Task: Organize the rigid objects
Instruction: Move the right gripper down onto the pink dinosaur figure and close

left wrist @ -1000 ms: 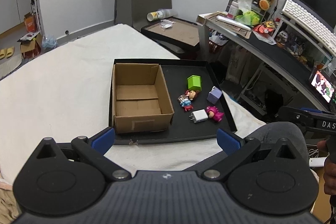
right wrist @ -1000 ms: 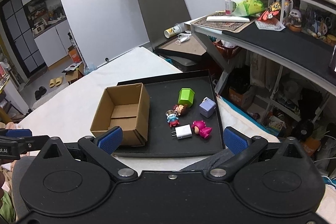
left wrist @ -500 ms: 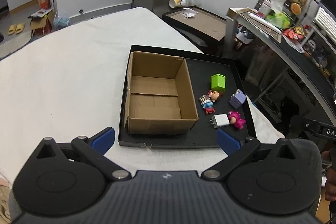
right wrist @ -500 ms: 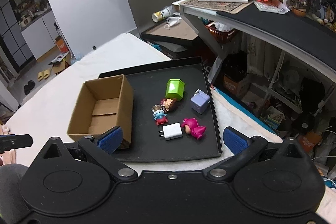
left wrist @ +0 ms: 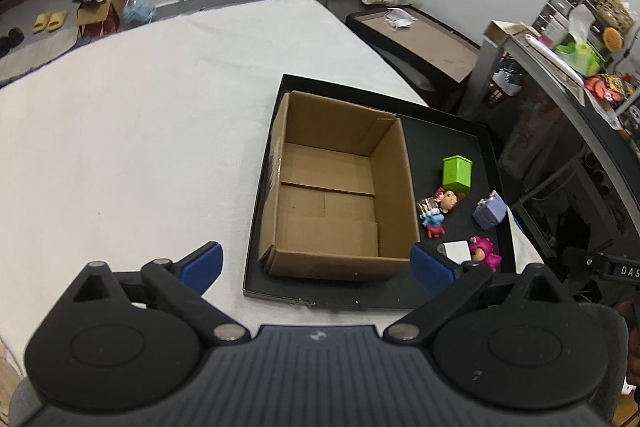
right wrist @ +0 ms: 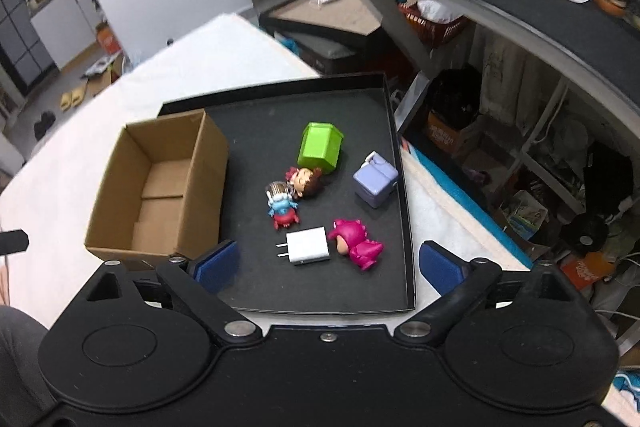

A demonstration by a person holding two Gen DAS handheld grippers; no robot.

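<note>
Table (left wrist: pixel 140 131): white-covered, carrying the black tray.
Tray (right wrist: pixel 400 195): shallow, black, ahead of and below both grippers.
Cardboard box (right wrist: pixel 160 183): open-topped, brown, on the tray's left half, nothing inside.
Left gripper (left wrist: pixel 316 263): blue pads spread wide, nothing between them, above the box's near wall.
Right gripper (right wrist: pixel 328 267): jaws closing, nothing pinched; the charger and pink toy lie just beyond its pads.
Green block (right wrist: pixel 320 147): farthest from the gripper.
Lilac cube (right wrist: pixel 375 179): near the tray's right rim.
White charger (right wrist: pixel 306 246): prongs pointing left, touching the pink figure (right wrist: pixel 356 241).
Two small dolls (right wrist: pixel 294 189): lying between block and charger.
</note>
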